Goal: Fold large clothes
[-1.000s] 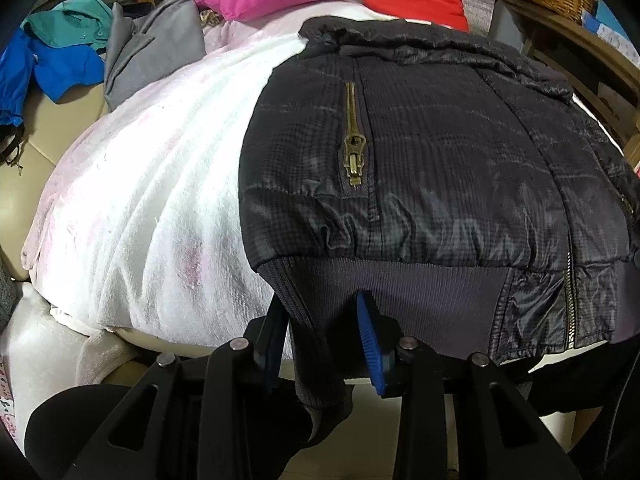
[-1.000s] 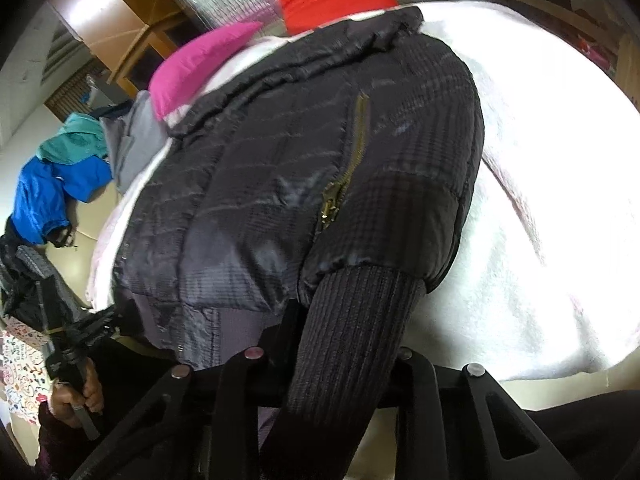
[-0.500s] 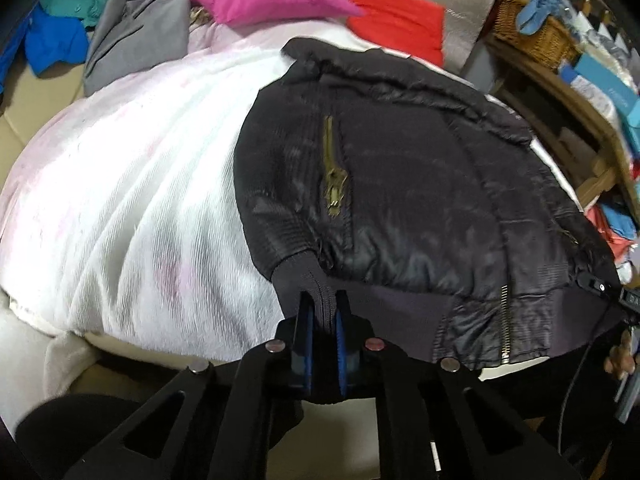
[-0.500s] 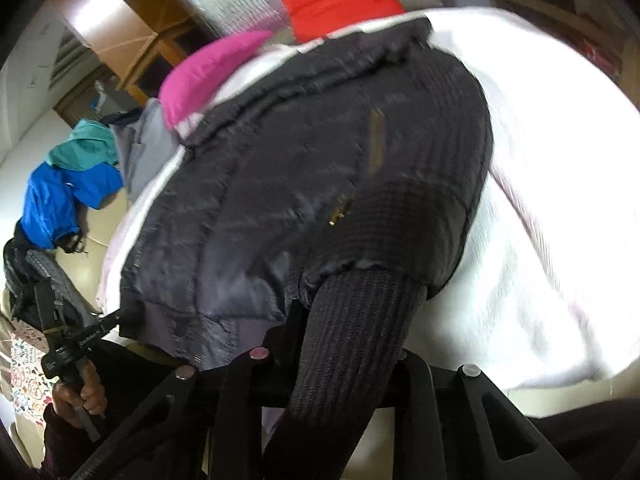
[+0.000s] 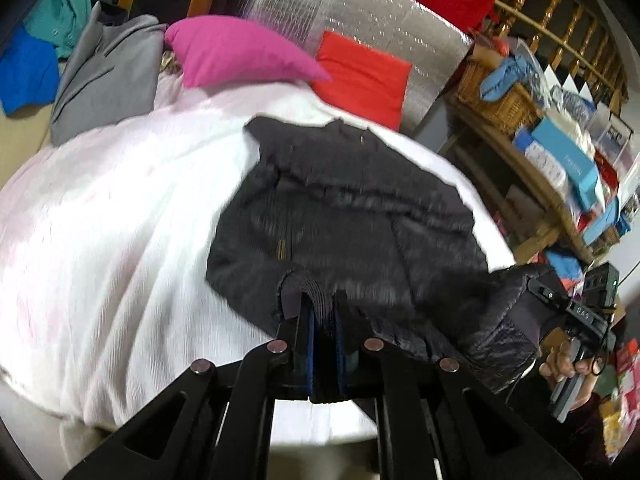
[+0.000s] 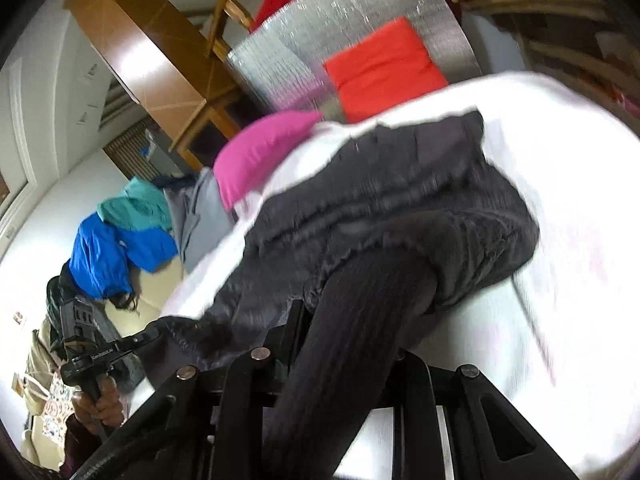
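In the left wrist view, the left gripper has its jaws closed tight on the ribbed hem at the near left corner of the dark jacket, the knit pinched between the blue pads. From that pinch the jacket runs away toward the far side of the bed, its long axis going from the held hem up to the collar, which lies just short of the pink pillow and the red pillow. The right gripper shows at the right edge, buried in the near right corner of the same hem, so the two grips stand at the two ends of the near edge, both equally close to it. In the right wrist view, the ribbed hem band comes straight out of the right gripper's jaws, which are nearly closed and clamped on the cloth, though the fingertips themselves are hidden under it. The left gripper appears low at the left, holding the other corner. The fold most likely depends on carrying this raised near edge toward the collar, along the jacket's length.
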`<state>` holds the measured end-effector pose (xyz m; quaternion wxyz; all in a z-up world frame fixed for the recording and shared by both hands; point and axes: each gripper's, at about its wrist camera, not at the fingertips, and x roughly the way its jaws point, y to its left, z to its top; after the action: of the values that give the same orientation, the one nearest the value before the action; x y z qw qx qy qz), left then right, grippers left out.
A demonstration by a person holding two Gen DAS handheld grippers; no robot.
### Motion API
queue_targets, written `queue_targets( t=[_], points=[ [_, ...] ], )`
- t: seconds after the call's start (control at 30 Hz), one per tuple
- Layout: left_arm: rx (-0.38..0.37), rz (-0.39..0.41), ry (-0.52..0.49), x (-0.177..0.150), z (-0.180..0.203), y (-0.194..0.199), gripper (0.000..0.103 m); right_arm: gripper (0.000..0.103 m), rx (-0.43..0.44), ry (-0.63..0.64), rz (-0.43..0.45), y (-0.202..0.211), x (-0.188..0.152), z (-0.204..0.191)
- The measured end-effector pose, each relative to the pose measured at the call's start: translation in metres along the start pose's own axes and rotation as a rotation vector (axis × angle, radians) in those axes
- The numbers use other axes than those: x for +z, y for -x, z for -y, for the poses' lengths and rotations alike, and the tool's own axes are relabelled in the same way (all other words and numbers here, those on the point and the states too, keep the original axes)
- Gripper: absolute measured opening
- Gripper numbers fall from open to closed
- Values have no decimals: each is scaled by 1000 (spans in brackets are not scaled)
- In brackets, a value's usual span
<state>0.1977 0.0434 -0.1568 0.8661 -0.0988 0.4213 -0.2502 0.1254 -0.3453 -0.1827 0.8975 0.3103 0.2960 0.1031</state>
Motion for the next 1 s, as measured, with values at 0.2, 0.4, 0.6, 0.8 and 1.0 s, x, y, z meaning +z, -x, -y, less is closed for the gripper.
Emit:
queue_targets(
  t=[0.2,0.4,0.6,0.8,1.0],
  points=[
    [-30,48,31,76,-8,-26,9,21,-29,18,72,-36,62,0],
    [-15,35,47,157,-16,-96,9,13,-93,-22,129,-89,136,28],
    [-4,3,48,228,-24,-170,9,11,-161,-67,111,-159,196,69],
    [21,-11,76,298,-44,-248,9,10,-217,-140,110,-236,259,117],
    [64,-23,131,331,-70,-319,9,10,-285,-137,94,-306,314,140]
  ],
)
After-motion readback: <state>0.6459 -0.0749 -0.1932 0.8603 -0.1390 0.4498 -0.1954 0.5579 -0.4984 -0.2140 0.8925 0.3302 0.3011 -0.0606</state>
